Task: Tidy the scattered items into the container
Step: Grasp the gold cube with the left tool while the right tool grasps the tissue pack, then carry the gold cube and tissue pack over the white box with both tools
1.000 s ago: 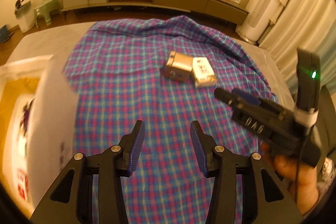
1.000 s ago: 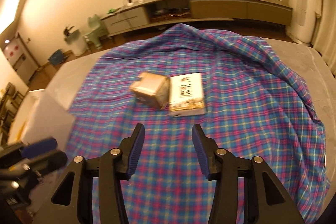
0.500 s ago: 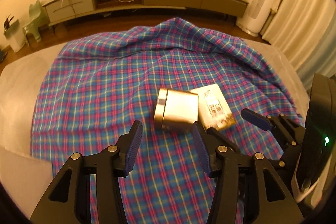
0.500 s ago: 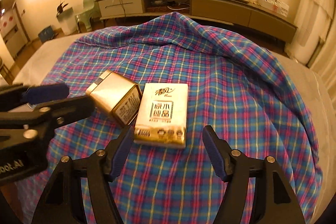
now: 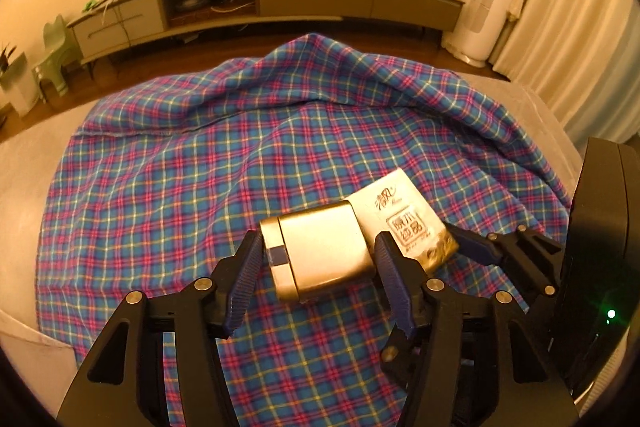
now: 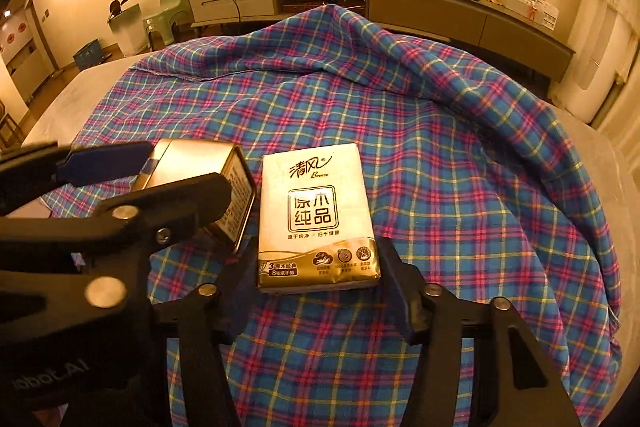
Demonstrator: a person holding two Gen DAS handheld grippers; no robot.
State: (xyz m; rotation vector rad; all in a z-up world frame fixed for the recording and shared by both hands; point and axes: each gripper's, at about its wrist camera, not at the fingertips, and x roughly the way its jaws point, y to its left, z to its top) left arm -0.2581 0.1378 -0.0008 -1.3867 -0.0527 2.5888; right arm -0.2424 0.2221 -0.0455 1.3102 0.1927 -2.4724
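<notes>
Two items are lying side by side, touching, on a plaid cloth (image 5: pixel 200 187) spread over a bed (image 5: pixel 24 187): a gold tin (image 5: pixel 324 247) and a tissue pack (image 6: pixel 316 215). No container is showing in either view, so its position cannot be stated.

The left gripper (image 5: pixel 316 281) is straddling the tin. Its jaws are opening and standing wide; the tin is sitting between them, with a gap showing on each side, so nothing is being held. The right gripper (image 6: pixel 316 291) is straddling the near end of the tissue pack. Its jaws are closing, and the pads are standing just beside the pack's edges; firm contact cannot be confirmed, so the pack is judged not yet gripped.

Hazards from this position, as a judgement:

- The grippers are working very near each other. The left gripper's right finger is sitting in the narrow space beside the tissue pack, and the right gripper's left finger is crowding the tin. Either finger closing could be pushing the neighbouring item or striking the other gripper.
- The tin is smooth and rounded at its corners. A shallow or off-centre grip could be letting it slip or rotate out.
- The tissue pack is soft. Gripping only its near end could be letting the far end sag or the wrapper slide.
- The cloth is loose and wrinkled. Fingertips set too low could be pinching fabric and dragging both items.
</notes>
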